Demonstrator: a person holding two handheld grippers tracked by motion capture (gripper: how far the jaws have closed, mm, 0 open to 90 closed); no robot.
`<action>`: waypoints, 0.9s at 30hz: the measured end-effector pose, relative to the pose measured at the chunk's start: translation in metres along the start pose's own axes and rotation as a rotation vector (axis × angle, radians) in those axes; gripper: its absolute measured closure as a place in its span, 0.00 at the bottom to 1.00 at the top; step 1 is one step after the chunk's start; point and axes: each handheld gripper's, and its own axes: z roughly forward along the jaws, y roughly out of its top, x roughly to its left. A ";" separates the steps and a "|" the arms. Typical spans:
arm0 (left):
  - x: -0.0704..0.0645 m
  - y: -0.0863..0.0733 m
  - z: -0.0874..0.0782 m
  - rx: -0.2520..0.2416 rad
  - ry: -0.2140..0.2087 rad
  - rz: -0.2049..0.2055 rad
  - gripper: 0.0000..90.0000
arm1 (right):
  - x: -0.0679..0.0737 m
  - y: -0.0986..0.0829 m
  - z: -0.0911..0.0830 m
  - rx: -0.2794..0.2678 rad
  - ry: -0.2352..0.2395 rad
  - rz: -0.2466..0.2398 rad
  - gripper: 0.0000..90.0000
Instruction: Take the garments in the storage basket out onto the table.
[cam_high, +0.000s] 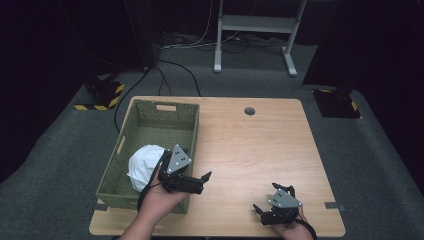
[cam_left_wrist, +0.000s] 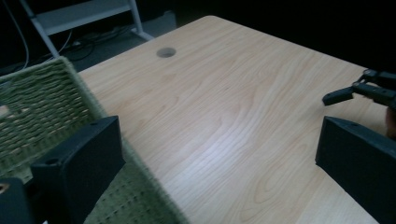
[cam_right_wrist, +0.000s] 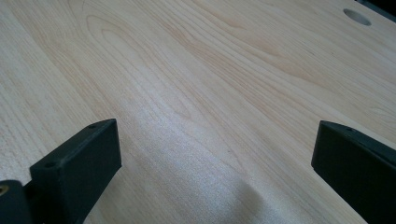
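Note:
A green woven basket (cam_high: 160, 130) stands on the left side of the wooden table (cam_high: 260, 150). A white crumpled bundle (cam_high: 144, 165) lies in the basket's near end. My left gripper (cam_high: 202, 181) hovers over the basket's near right corner and points right across the table. Its jaws are wide apart with nothing between them. In the left gripper view the left gripper (cam_left_wrist: 219, 158) looks over the basket (cam_left_wrist: 42, 107) rim and bare wood. My right gripper (cam_high: 267, 197) sits low near the table's front right, open and empty. The right gripper (cam_right_wrist: 215, 163) faces bare tabletop.
A round cable hole (cam_high: 250, 111) sits near the table's far edge. Behind the table stand a grey metal frame (cam_high: 255, 30) and floor cables (cam_high: 175, 70). Yellow-black striped blocks (cam_high: 102, 95) lie on the carpet at both sides.

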 end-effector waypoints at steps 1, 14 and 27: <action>0.006 -0.001 -0.002 0.005 0.014 0.000 0.02 | 0.000 0.000 0.000 0.000 0.000 -0.001 0.01; 0.053 -0.020 -0.008 0.094 0.140 -0.030 0.04 | 0.000 0.000 0.000 -0.005 0.001 0.001 0.01; 0.098 -0.044 0.002 0.340 0.164 -0.131 0.02 | 0.000 0.000 0.000 -0.003 -0.001 -0.001 0.01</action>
